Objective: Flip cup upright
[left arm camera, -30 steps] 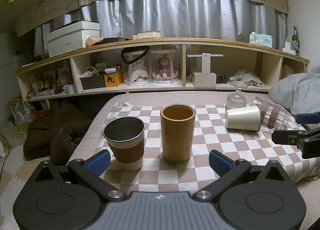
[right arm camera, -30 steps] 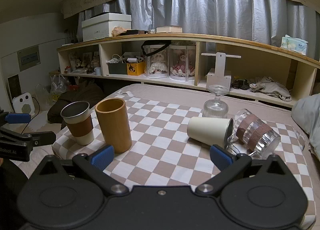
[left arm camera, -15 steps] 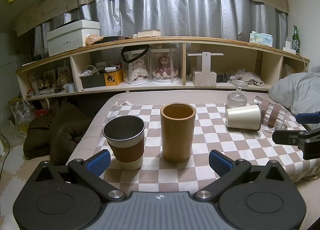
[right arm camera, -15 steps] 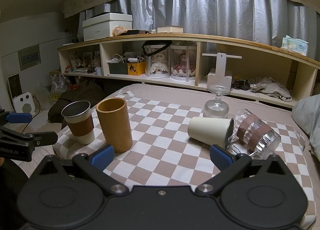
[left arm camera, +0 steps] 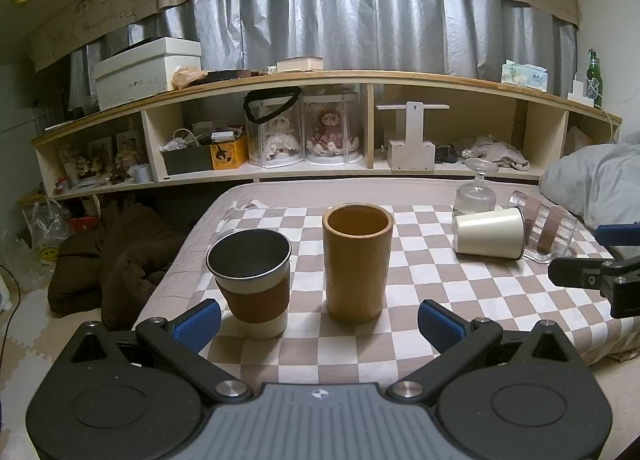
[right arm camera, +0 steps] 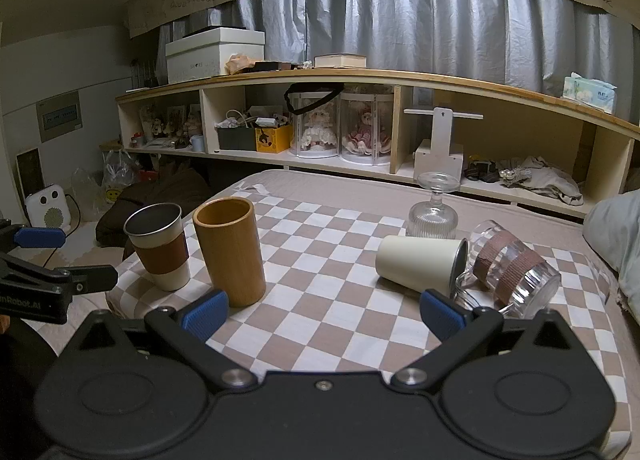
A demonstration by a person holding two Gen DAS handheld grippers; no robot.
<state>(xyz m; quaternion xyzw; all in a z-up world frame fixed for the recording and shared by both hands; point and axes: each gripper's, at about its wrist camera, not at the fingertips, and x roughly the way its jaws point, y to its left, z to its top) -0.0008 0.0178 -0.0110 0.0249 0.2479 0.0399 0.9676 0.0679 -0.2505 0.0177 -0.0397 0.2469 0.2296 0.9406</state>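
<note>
A cream cup (right arm camera: 420,264) lies on its side on the checked cloth, mouth to the right; it also shows in the left wrist view (left arm camera: 488,233). A clear glass mug with brown bands (right arm camera: 512,270) lies tipped beside it, also in the left wrist view (left arm camera: 546,226). A stemmed glass (right arm camera: 434,208) stands upside down behind them. A wooden cup (left arm camera: 356,264) and a steel cup with a brown sleeve (left arm camera: 252,280) stand upright at the left. My left gripper (left arm camera: 318,324) is open and empty in front of these two. My right gripper (right arm camera: 324,316) is open and empty, short of the cream cup.
The checked cloth (right arm camera: 320,260) covers a low table. A long shelf (right arm camera: 360,164) full of boxes and dolls runs behind it. A grey pillow (left arm camera: 600,184) lies at the right. Dark bedding (left arm camera: 116,256) lies on the floor at the left.
Both grippers have drifted only slightly. The cups have not moved.
</note>
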